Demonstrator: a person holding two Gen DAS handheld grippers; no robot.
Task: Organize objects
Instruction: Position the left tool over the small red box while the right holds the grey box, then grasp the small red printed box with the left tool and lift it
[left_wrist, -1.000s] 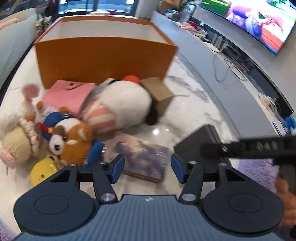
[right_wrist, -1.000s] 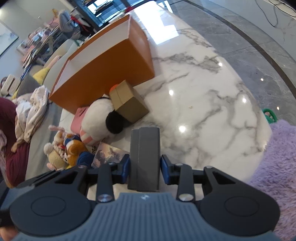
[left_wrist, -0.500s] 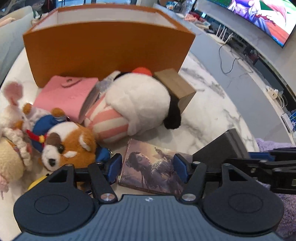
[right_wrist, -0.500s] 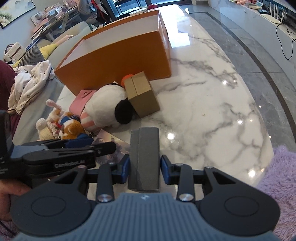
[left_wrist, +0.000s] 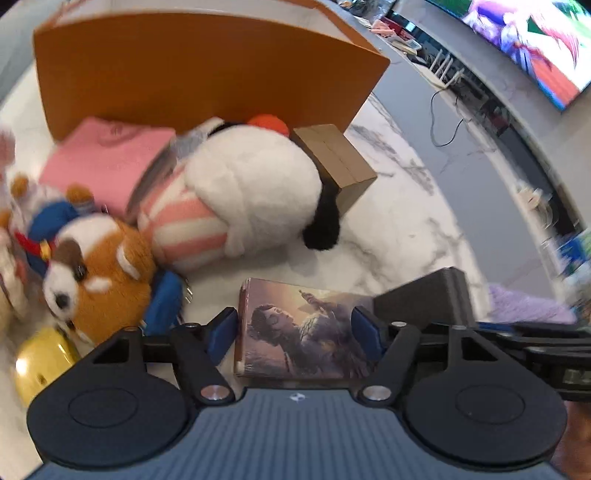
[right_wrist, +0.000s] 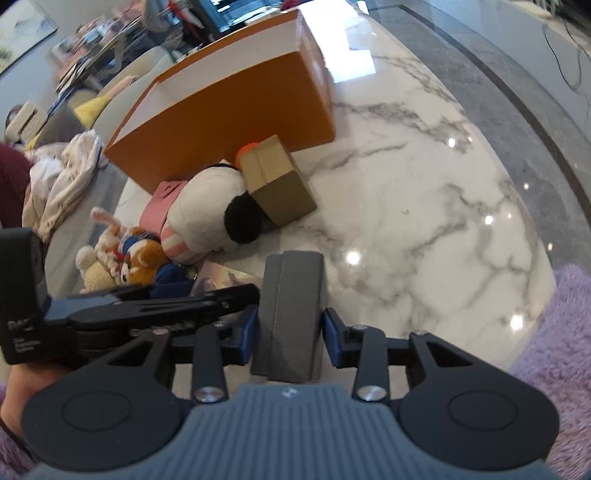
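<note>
Change since earlier frames: left gripper (left_wrist: 295, 332) has come forward and lower; its open fingers now flank the picture card box (left_wrist: 295, 332), which a second ago lay ahead of the tips.
Left gripper state: jaws spread, one blue pad (left_wrist: 221, 334) at each side of the picture card box; contact with its edges cannot be told.
Right gripper (right_wrist: 290, 332) state: closed on the grey box (right_wrist: 290, 317), as in the earlier frames; that box stands upright between the pads, held above the marble table (right_wrist: 424, 206).
Picture card box position: flat on the table, just beside the grey box and near the white plush (left_wrist: 251, 188).
Container: orange box (right_wrist: 236, 122), open-topped, at the far side of the table; interior walls white, contents not visible.
Items against the orange box: pink pouch (left_wrist: 107, 158), white plush, small orange ball (left_wrist: 269, 123), cardboard box (left_wrist: 336, 162).
Other items: red panda plush (left_wrist: 99, 273) and a yellow object (left_wrist: 40, 362) to the left.
Writing: white lettering on the left gripper's body in the right wrist view, too blurred to read.
Surroundings: screen (left_wrist: 532, 40) lit on the far wall; purple rug (right_wrist: 557, 332) beside the table.
</note>
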